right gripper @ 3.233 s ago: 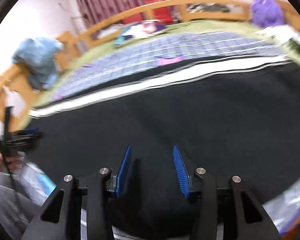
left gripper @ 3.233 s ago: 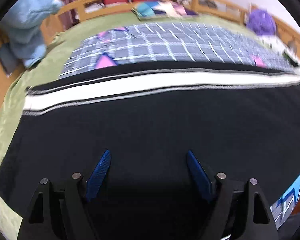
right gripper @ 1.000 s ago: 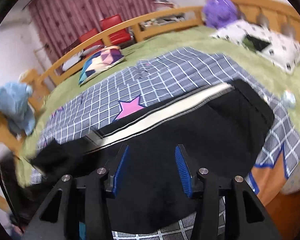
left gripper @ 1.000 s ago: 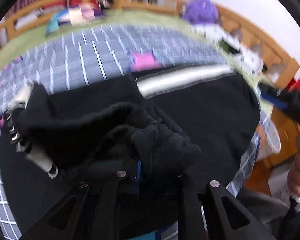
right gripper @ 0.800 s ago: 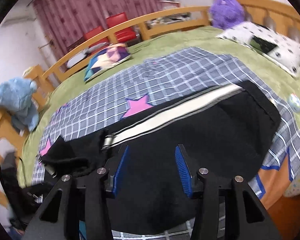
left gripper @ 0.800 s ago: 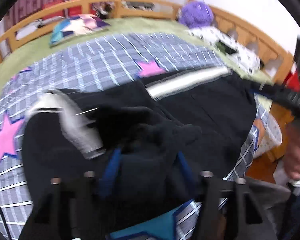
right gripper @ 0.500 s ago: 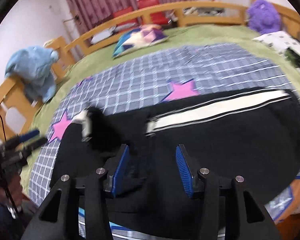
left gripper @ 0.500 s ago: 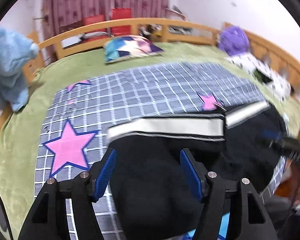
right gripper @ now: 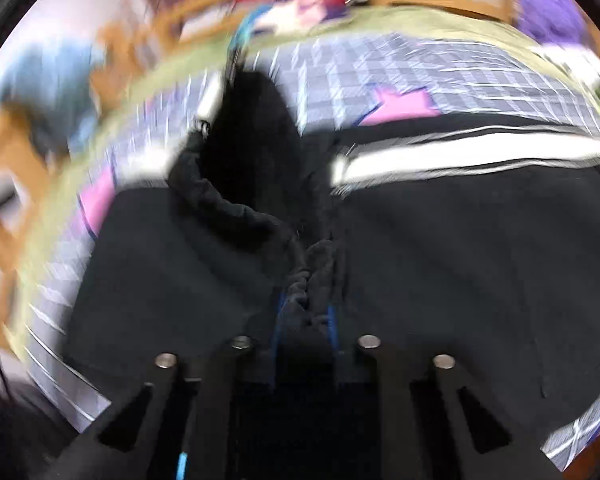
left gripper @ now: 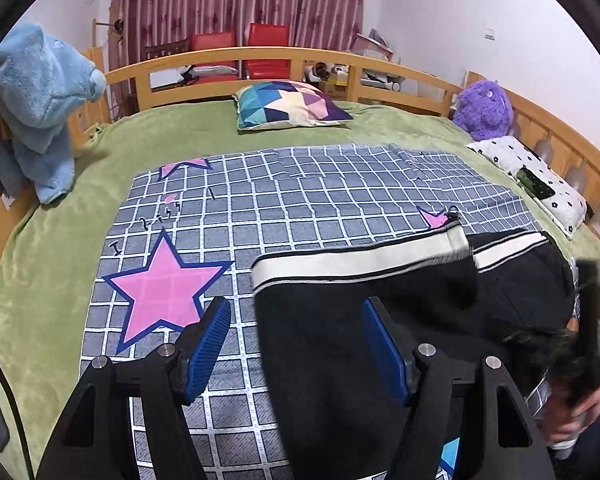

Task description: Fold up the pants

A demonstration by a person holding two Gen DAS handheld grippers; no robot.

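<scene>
Letting go is what the left gripper (left gripper: 296, 344) has just done: a second ago its jaws were clamped on a black bunch of the pants (left gripper: 364, 320), and now they are standing wide and empty, with the folded edge of the cloth lying just ahead of them and partly between the blue pads (left gripper: 210, 340). The leg end it was carrying is now lying over toward its right, the white stripe (left gripper: 360, 260) doubled back on itself, so one fold is looking done.

Meanwhile the right gripper (right gripper: 304, 316) is taking over. Its jaws were open above flat cloth a moment ago; now they are closing, narrow, on a rumpled ridge of black fabric right at its tips, and the pads seem to be pinching it already. Its view is smearing with motion, so I cannot tell which part of the pants it is gripping.

The pants are lying on the checked sheet (left gripper: 300, 200), directly under both tools. My guess is a second fold is starting.
</scene>
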